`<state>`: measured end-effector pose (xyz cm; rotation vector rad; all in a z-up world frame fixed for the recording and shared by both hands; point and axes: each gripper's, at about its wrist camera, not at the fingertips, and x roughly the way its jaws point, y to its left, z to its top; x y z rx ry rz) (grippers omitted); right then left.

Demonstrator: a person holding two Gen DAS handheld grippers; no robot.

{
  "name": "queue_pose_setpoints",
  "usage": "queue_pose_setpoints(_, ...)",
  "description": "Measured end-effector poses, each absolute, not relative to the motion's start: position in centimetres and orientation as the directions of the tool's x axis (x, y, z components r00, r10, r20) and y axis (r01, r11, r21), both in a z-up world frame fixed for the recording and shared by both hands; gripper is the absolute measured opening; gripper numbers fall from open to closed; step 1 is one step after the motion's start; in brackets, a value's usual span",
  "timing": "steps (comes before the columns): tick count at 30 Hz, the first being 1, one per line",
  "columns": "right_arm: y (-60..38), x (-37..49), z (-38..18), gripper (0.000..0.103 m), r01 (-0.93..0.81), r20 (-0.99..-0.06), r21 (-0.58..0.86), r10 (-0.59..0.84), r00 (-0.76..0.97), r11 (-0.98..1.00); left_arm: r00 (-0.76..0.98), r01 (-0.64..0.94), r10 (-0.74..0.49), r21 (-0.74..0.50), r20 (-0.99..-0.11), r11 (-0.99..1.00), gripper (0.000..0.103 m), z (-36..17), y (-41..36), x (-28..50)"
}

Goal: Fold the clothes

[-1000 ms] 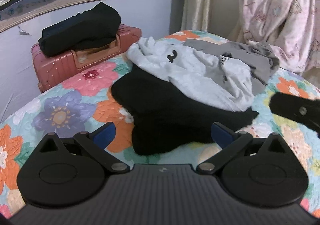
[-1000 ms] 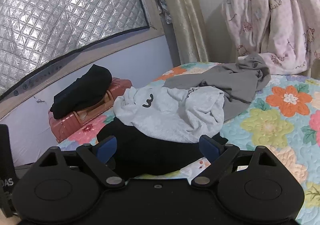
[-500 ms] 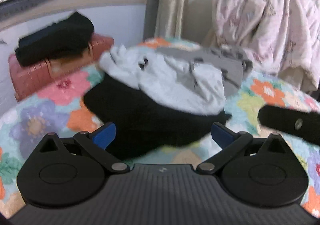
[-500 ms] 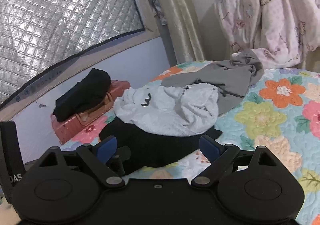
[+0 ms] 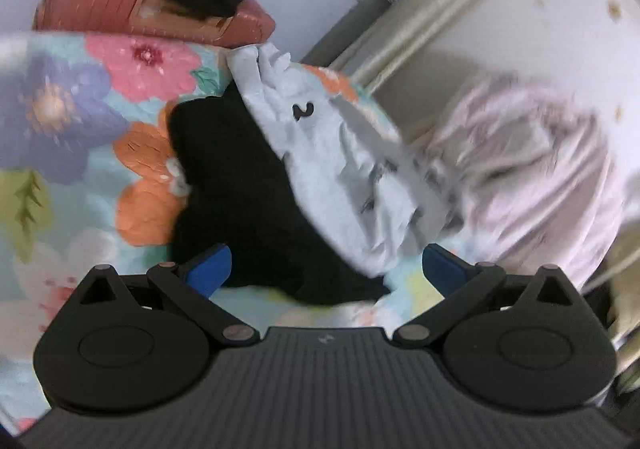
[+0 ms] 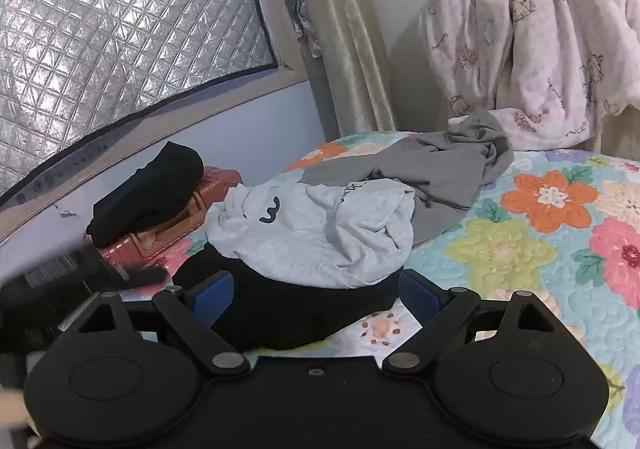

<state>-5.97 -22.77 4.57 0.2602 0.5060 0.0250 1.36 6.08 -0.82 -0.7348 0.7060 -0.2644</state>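
The left hand-held gripper (image 5: 326, 265) hangs spread wide and empty over the near edge of the clothes pile, its view tilted and blurred; the right hand-held gripper (image 6: 316, 293) is likewise spread wide, grasping nothing, facing the same pile from just short of it. The clothes lie heaped on the bed (image 6: 532, 245) with its flowered quilt: a black garment (image 6: 288, 313) at the bottom, a crumpled light grey sweatshirt (image 6: 316, 233) on top of it, and a darker grey garment (image 6: 432, 173) sprawled behind, touching the sweatshirt. None of them shows a fold or a flattened panel, so the folding looks not yet begun on this heap. A dark bundle (image 6: 148, 193) rests on a pink suitcase (image 6: 168, 233) beside the bed; whether it is folded I cannot tell. All three garments remain to be separated, spread and folded.
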Motion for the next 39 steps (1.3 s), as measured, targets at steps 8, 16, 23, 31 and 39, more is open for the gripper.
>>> queue_pose_setpoints(8, -23.4, -1.1, 2.0, 0.093, 0.038, -0.5, 0.233, 0.086, 0.862, 0.972, 0.762, 0.076, -0.221, -0.255, -0.609, 0.964, 0.091, -2.2, -0.6, 7.1)
queue_pose_setpoints(16, -25.1, 3.8, -1.7, 0.092, 0.022, -0.531, 0.219, 0.101, 0.841, 0.975, 0.756, 0.092, -0.236, -0.258, -0.611, 0.962, 0.054, -3.4, -1.3, 10.1)
queue_pose_setpoints(23, -25.6, 8.4, -4.7, 0.091, 0.016, -0.552, 0.209, 0.104, 0.827, 0.978, 0.736, 0.125, -0.33, -0.36, -0.591, 0.925, 0.032, -5.3, -1.3, 11.7)
queue_pose_setpoints(31, -26.2, 12.8, -7.3, 0.06, 0.026, -0.59, 0.276, 0.148, 0.794, 0.961, 0.691, 0.114, -0.36, -0.398, -0.626, 0.91, 0.032, -7.7, -2.6, 12.9)
queue_pose_setpoints(39, -27.4, 9.7, -3.7, 0.029, -0.09, -0.462, 0.382, 0.274, 0.843, 0.92, 0.67, 0.131, -0.533, -0.625, -0.516, 0.769, 0.032, -7.6, -1.6, 12.7)
